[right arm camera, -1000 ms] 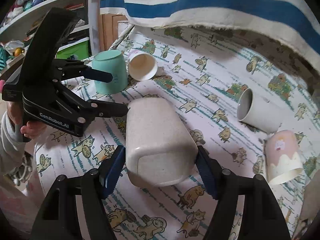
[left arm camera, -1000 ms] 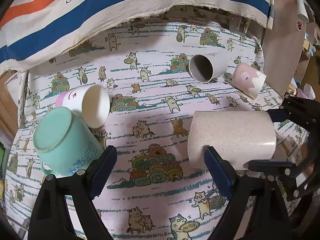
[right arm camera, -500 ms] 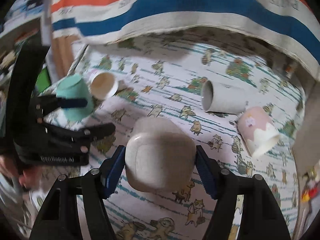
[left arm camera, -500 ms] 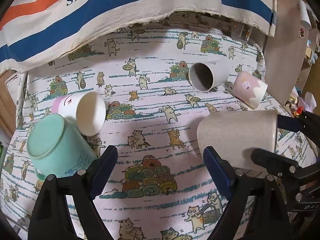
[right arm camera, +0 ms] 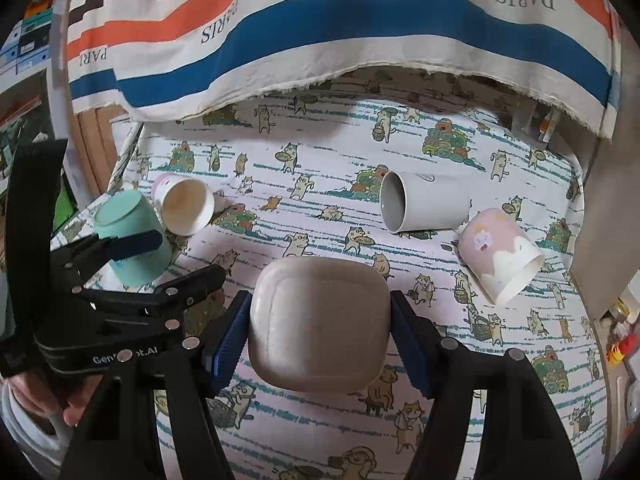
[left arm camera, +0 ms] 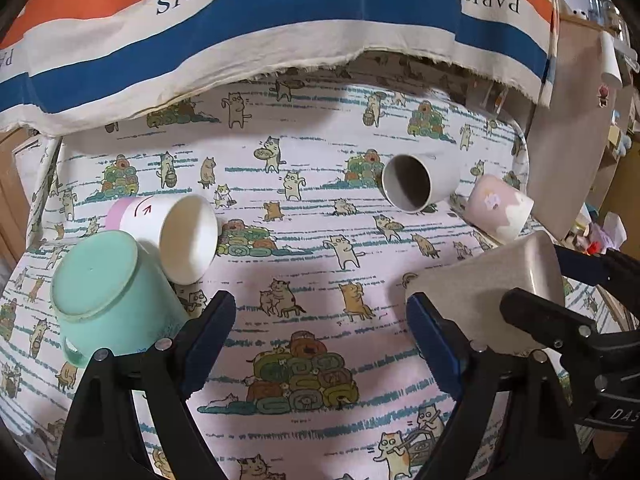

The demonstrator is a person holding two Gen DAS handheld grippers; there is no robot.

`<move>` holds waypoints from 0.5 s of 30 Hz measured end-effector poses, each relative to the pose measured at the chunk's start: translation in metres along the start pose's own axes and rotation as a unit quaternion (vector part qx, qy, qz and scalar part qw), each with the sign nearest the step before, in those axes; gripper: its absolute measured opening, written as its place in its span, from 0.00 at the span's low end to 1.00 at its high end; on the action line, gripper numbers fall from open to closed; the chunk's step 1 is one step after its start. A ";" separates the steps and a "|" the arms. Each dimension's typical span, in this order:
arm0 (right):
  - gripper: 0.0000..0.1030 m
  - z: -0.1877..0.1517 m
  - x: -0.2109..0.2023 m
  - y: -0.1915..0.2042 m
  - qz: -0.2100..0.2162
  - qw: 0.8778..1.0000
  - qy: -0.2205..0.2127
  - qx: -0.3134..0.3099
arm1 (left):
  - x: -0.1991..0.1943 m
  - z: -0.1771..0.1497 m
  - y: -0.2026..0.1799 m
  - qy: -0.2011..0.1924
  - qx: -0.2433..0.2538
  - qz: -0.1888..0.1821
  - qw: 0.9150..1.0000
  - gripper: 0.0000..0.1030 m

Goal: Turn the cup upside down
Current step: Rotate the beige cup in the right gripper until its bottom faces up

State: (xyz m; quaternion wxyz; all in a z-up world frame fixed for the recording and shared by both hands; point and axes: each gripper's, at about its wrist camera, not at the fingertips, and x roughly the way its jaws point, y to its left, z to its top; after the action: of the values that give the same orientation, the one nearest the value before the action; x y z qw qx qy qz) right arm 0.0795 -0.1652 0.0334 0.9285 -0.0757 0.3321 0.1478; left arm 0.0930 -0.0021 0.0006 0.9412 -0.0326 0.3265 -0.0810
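Five cups share the cat-print tablecloth (left arm camera: 304, 240), and going from the left: the mint mug (left arm camera: 108, 292) already stands mouth down at about nine o'clock, with a white paper cup (left arm camera: 176, 232) lying on its side against it, mouth toward us. The left gripper (left arm camera: 320, 344) hovers low over the cloth with its blue pads spread wide on nothing, seemingly parked there to leave room. Toward one o'clock a grey mug (left arm camera: 416, 188) lies on its side, and just right of it a pink cup (left arm camera: 500, 212) tips over. The speckled beige cup (right arm camera: 320, 324), the one being flipped, is pinched by the right gripper (right arm camera: 320, 332), one pad on each flank, its flat base turned toward that camera. From the left view it tilts, mouth slanting down to the cloth, so I'd judge the turn partway done, the wrist rolled to bring the base on top.
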 end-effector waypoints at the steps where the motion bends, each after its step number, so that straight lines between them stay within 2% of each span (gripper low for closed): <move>1: 0.67 0.001 -0.001 0.001 -0.001 1.000 -0.003 0.002 | 0.000 0.000 0.001 -0.002 -0.003 -0.001 1.000 0.84; 15: 0.67 0.002 0.001 0.004 -0.010 1.000 -0.008 0.014 | -0.002 -0.002 0.005 -0.010 -0.014 -0.007 1.000 0.84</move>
State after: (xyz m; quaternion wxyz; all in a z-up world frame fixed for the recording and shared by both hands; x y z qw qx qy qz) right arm 0.0798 -0.1608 0.0343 0.9334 -0.0647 0.3263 0.1342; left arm 0.0910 0.0028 -0.0006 0.9432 -0.0494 0.3180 -0.0827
